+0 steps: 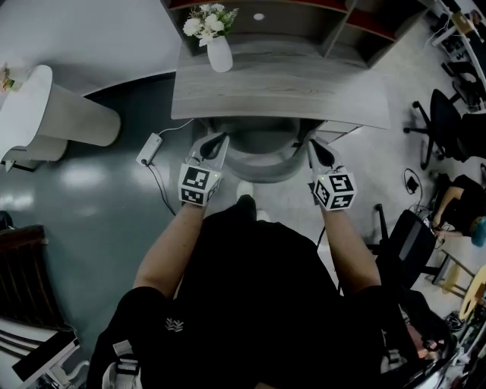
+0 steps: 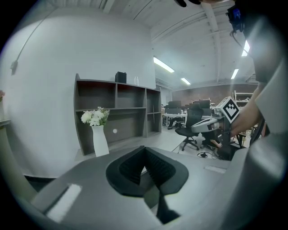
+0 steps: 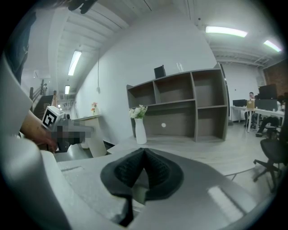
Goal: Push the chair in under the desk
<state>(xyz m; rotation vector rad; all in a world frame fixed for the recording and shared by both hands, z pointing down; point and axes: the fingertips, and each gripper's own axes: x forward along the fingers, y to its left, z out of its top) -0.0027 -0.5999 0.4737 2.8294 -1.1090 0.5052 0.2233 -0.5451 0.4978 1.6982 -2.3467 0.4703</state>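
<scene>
Though left gripper (image 1: pixel 221 142) and right gripper (image 1: pixel 314 146) fingers are shut, empty, they flank the chair (image 1: pixel 262 156) beside the table (image 1: pixel 304 99) (stiff back, probably glides): push its backrest ends.

The chair (image 1: pixel 262 156) sits at the desk's (image 1: pixel 281 95) near edge, partly under it. A vase (image 1: pixel 219 53) stands on the desk's left end, shelves (image 1: pixel 334 23) rise behind the desk, a power strip (image 1: pixel 149 149) lies on the floor (image 1: pixel 114 197) to its left, and an office chair (image 1: pixel 440 121) stands to its right.
</scene>
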